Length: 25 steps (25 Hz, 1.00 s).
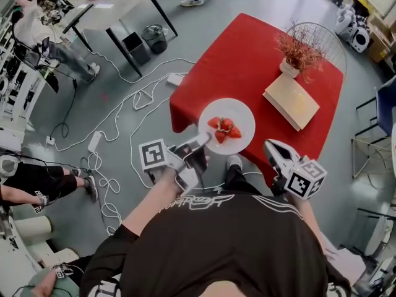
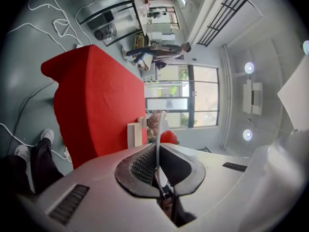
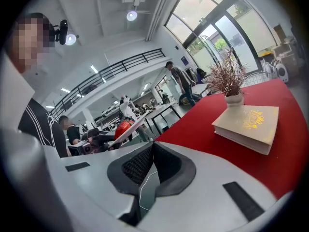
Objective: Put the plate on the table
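Now the plate [image 1: 242, 113], strawberries [image 1: 224, 129] heaped in its middle, hangs over the near edge of the red bench [image 1: 247, 54]; the left gripper [image 1: 197, 146] has its fingers clamped on the near rim, pinching the thin edge so the fruit rides roughly level; not set down yet, by the look of it; the right gripper [image 1: 272, 148] hovers just beside, fingers closed on nothing, clear of the landing spot; book [image 1: 291, 101] and vase [image 1: 289, 67] sit further back, leaving room.

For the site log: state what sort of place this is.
Likely an open lab or workshop hall, not a home: white cables loose on the grey floor, work tables with equipment, and a railed upper gallery.
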Available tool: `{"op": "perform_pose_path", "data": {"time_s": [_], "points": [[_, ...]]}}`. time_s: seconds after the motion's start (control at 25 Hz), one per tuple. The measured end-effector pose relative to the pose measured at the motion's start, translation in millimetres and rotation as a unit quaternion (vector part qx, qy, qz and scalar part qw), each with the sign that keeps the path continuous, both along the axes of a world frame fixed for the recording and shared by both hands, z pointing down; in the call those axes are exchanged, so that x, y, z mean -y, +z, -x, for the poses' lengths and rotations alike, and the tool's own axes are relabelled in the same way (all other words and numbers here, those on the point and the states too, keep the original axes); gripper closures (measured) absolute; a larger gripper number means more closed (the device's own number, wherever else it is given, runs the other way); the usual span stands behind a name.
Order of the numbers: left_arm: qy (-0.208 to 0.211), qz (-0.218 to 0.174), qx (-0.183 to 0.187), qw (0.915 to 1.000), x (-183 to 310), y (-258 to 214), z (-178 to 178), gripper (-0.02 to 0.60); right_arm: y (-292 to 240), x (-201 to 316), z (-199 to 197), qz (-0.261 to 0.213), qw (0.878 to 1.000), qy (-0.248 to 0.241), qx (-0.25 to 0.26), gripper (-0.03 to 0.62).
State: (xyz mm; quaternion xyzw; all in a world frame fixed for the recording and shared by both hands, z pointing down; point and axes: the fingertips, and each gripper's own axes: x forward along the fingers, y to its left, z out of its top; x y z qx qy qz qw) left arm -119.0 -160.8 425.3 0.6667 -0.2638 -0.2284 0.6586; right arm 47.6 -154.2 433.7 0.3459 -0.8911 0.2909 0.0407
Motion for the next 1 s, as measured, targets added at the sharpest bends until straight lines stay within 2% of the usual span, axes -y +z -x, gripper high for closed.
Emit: {"op": "perform_pose_path", "data": {"time_s": [0.32, 0.6, 1.0], "points": [[-0.012, 0.004, 0.009, 0.9999, 73.3, 0.3, -11.5, 0.566, 4.2, 62.3, -6.5, 0.015, 1.000, -0.010, 0.013, 0.586], [-0.011, -0.005, 0.015, 0.9998, 97.3, 4.6, -14.1, 0.566, 11.4, 68.6, -3.0, 0.016, 1.000, -0.011, 0.018, 0.586], [-0.018, -0.013, 0.026, 0.9994, 166.4, 15.3, -21.1, 0.566, 23.5, 106.2, -9.8, 0.035, 0.999, -0.002, 0.016, 0.586]]}}
